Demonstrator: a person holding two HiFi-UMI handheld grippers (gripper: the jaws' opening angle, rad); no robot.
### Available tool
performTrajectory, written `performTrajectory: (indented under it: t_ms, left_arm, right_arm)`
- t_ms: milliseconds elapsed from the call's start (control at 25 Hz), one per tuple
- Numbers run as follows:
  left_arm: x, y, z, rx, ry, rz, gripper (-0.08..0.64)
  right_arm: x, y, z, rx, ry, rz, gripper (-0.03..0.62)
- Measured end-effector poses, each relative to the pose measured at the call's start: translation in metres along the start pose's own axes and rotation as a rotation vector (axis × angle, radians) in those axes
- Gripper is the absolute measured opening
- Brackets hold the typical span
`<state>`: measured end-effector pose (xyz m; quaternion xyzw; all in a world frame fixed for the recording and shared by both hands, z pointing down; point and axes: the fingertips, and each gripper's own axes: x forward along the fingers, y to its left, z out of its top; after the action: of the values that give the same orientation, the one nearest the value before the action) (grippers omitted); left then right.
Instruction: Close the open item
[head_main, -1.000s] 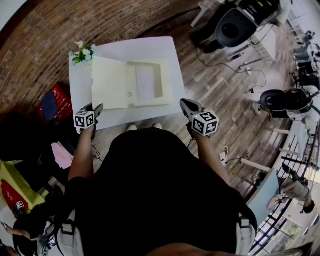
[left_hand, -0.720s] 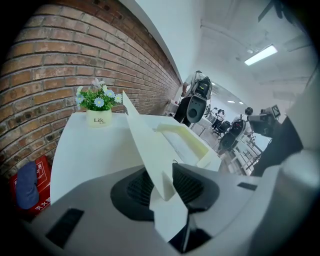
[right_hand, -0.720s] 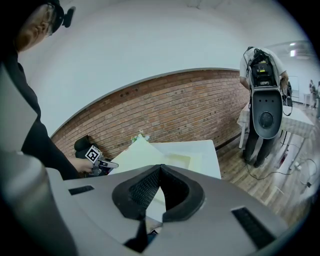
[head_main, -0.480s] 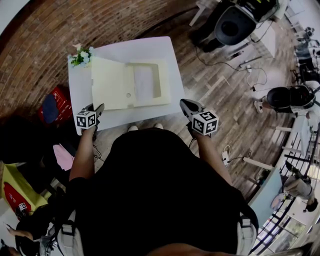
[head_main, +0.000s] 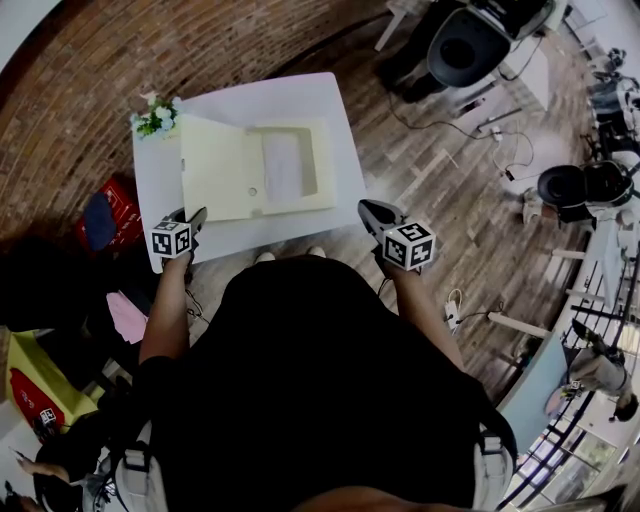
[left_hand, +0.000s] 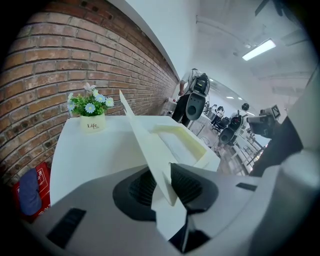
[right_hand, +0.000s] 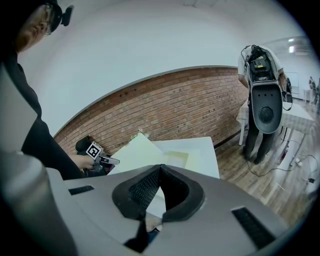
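A cream cardboard box (head_main: 290, 165) lies open on the white table (head_main: 320, 100), its lid (head_main: 215, 170) folded out to the left. My left gripper (head_main: 197, 215) is at the lid's near left corner. In the left gripper view the lid (left_hand: 145, 140) runs up between the pads, and the left gripper (left_hand: 161, 175) has just been closing and is shut on it. The lid stands tilted above the table. My right gripper (head_main: 368, 208) hangs off the table's near right corner. In its own view the right gripper (right_hand: 160, 170) is shut on nothing, with the raised lid (right_hand: 137, 152) beyond it.
A small pot of flowers (head_main: 155, 115) stands at the table's far left corner, close to the lid's far edge. A brick wall runs behind the table. A red bag (head_main: 110, 205) lies on the floor to the left. Dark machines (head_main: 465, 50) and cables sit at the right.
The head view has shifted slightly. The left gripper stays at the lid's near left corner, and the right gripper has not moved.
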<state>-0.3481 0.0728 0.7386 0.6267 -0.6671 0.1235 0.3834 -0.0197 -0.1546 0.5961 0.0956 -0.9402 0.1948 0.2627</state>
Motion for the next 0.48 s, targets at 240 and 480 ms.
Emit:
performTrajectory:
  t_ms: [240,480]
  left_arm:
    - [0.001,-0.006,0.008,0.021,-0.003,-0.001,0.089]
    - [-0.001,-0.02,0.024,0.049,-0.009,-0.01,0.081]
  right_arm:
    - [0.002,-0.003,-0.004,0.004,0.004,0.005,0.02]
    - [0.0,-0.003,-0.002,0.006,0.004,0.015,0.02]
